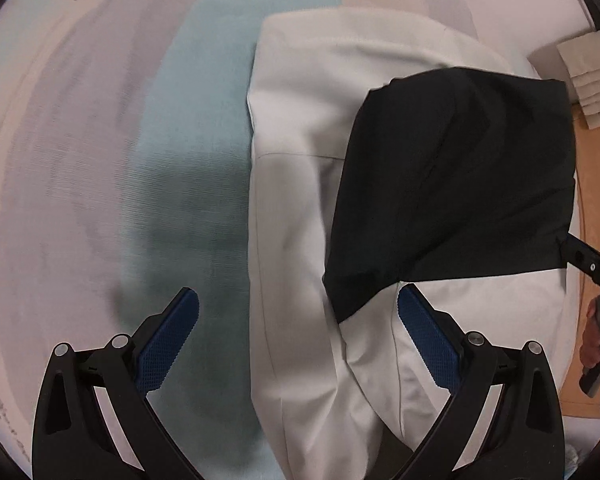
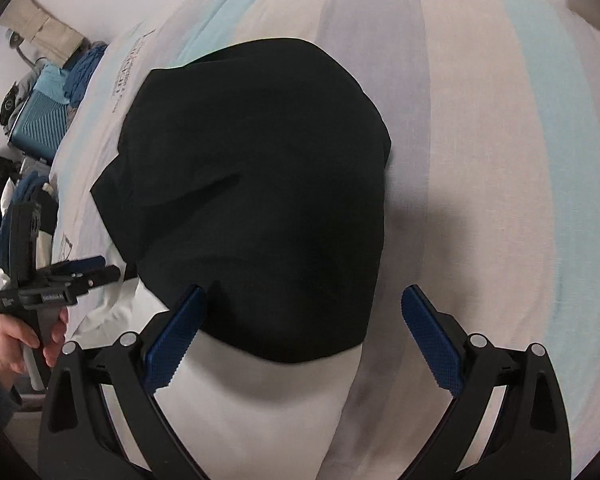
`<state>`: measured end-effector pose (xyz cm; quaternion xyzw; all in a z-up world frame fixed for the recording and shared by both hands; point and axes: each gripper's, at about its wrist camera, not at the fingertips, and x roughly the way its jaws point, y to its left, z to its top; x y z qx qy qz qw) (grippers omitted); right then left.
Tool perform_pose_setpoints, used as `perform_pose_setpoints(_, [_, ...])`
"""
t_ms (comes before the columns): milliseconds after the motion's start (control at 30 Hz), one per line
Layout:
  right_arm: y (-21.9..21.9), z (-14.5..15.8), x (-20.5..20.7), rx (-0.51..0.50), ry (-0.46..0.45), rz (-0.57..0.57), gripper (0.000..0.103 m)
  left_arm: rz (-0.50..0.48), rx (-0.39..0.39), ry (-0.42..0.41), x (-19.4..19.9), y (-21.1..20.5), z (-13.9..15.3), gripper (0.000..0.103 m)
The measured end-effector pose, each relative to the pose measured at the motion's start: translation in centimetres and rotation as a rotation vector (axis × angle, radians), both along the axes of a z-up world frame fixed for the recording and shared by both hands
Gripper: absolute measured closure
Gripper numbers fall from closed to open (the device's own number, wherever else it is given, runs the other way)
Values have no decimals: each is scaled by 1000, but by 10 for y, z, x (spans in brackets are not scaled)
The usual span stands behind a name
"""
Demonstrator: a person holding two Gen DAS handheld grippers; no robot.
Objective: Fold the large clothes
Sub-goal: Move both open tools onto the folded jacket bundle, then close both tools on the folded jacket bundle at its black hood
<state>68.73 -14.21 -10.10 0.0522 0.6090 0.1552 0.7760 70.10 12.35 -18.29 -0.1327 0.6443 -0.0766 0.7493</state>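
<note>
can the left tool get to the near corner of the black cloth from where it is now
Probably yes. The left tool is open, and the black cloth ends at its right finger, on top of the white garment, uncovered.

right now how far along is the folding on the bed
Done so far: the black fabric panel lies folded over the white cloth garment on the striped bedsheet. In hand: nothing; the left gripper and right gripper both hang open above it. Left: the white part lies long and looks unfolded.
</note>
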Motion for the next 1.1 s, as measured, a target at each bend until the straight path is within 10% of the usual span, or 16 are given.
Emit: perform_pose_setpoints(1100, [4,-45,18,212,172,24,9,-142,-139,-11,17,-44,-32,11])
